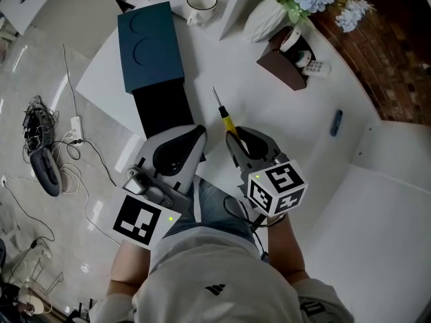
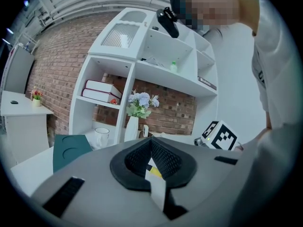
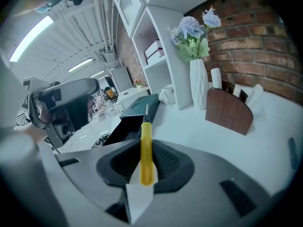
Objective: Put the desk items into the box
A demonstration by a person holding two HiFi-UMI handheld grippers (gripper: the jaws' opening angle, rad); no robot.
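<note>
My right gripper (image 1: 237,138) is shut on a screwdriver (image 1: 227,118) with a yellow handle, whose metal shaft points away from me over the white desk (image 1: 296,133). In the right gripper view the handle (image 3: 146,145) lies clamped along the seam of the jaws, aimed at the open black box (image 3: 124,126). The box (image 1: 161,108) sits just left of the screwdriver's tip, and its teal lid (image 1: 149,46) lies behind it. My left gripper (image 1: 196,134) hovers at the box's near end with its jaws together; in its own view the pads (image 2: 163,157) meet with nothing held.
A white mug (image 1: 201,4), a white vase of blue flowers (image 1: 264,19) and a brown desk holder (image 1: 284,64) stand at the back. A blue pen (image 1: 336,122) lies far right. Cables and a power strip (image 1: 75,126) litter the floor at the left.
</note>
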